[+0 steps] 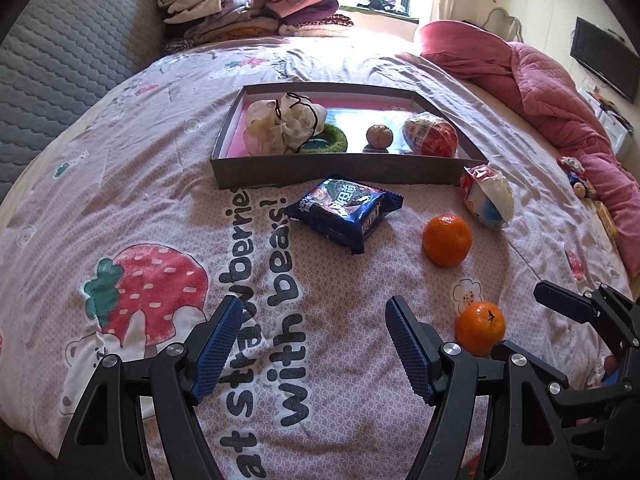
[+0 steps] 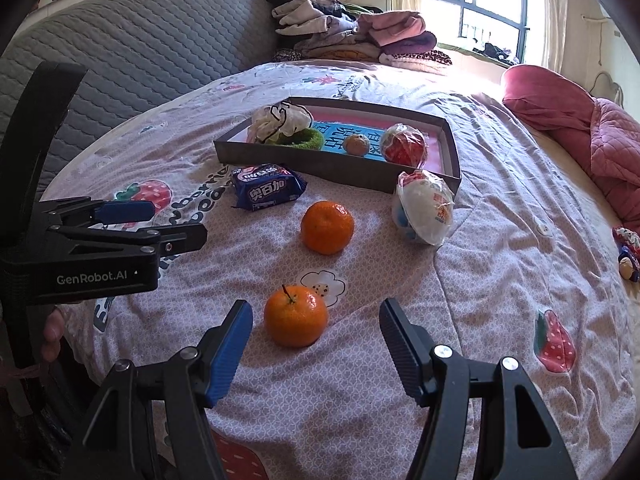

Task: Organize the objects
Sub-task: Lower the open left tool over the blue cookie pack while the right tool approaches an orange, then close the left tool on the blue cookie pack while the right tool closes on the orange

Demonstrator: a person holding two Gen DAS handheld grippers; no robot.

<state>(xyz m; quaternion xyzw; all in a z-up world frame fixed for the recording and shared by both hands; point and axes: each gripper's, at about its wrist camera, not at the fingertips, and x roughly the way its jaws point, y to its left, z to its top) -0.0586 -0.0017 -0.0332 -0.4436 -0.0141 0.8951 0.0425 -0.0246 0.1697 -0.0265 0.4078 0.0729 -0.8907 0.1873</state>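
Sunlit bedroom, bed (image 2: 500,280) dressed in a pink strawberry-print quilt, folded clothes (image 2: 352,36) heaped by the window at the far edge.

Nearest the foot edge: small orange tangerine with a short stem (image 2: 295,315), lying loose on the quilt just ahead of the right tool (image 2: 316,322), nearer its left finger. Right tool released, jaws wide, nothing between the pads. Left tool (image 1: 311,320) likewise released and empty, hovering over the printed lettering, well apart from any object.

Farther in: second round orange tangerine (image 2: 327,227), then a dark blue foil snack packet (image 2: 267,186) to its left and a white-and-blue plastic-wrapped egg toy (image 2: 425,208) to its right, the egg just beside the near right corner of the box; touching or not, cannot tell.

Step in hand, by judgement: start of a pick, stemmed tangerine the likely first target. Next move calls for centring the right tool over the fruit, lowering, closing gently on a round body liable to roll, then carrying across to the box.

Shallow grey cardboard box with a pink-and-blue floor (image 2: 332,166), mid-bed, already holding a cream gauze pouch with a dark drawstring (image 2: 280,120) resting on a green fuzzy ring (image 2: 308,138), a small dull brownish fruit (image 2: 357,145) and a red-and-white wrapped egg toy (image 2: 402,146). Room left along the near wall.
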